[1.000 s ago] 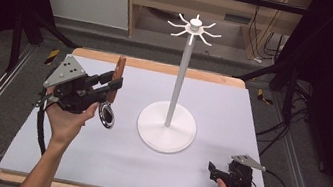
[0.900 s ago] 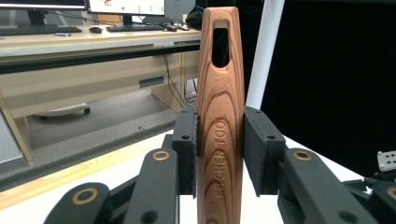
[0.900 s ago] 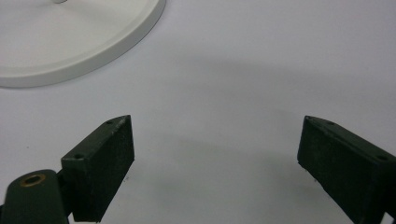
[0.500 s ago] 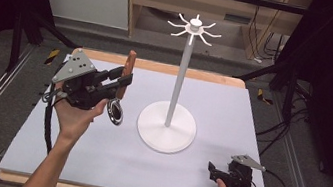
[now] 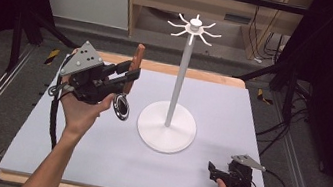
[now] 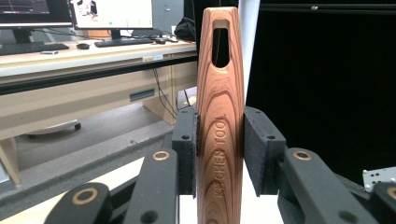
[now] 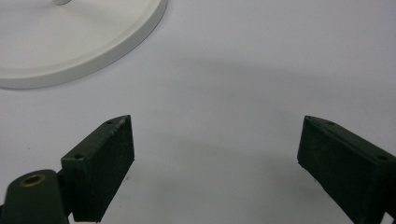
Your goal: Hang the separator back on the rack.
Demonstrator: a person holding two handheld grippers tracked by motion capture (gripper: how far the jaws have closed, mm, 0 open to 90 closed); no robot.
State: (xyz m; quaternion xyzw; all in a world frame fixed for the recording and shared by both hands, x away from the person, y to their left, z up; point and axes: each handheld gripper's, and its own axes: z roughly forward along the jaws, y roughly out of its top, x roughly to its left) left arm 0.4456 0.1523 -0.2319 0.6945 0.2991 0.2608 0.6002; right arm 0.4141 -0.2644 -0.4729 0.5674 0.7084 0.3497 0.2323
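The wooden-handled kitchen tool [image 5: 131,75] is off the table, up in the air over its far left part, left of the white hook stand [image 5: 168,124]; you hold it by the middle of the handle [image 6: 220,116], upright, so the slotted hole [image 6: 221,41] at the top end stands free above the pads; that reads as a grip chosen for hanging, since the hole is what has to meet one of the hooks [image 5: 194,27] at the top of the pole; the dark ringed working end [image 5: 122,106] hangs below your hand. Your left gripper [image 5: 127,74] has its jaws closed flat on either side of the handle, pads pressed to the wood. Your left forearm reaches from the near edge up and leftward, wrist cocked back, palm under the gripper body, jaws pointing right toward the stand. Your right gripper [image 5: 212,172] rests low on the table [image 5: 92,163] at the near right corner, near the stand's base [image 7: 70,42], jaws wide apart and holding nothing, well out of the way.
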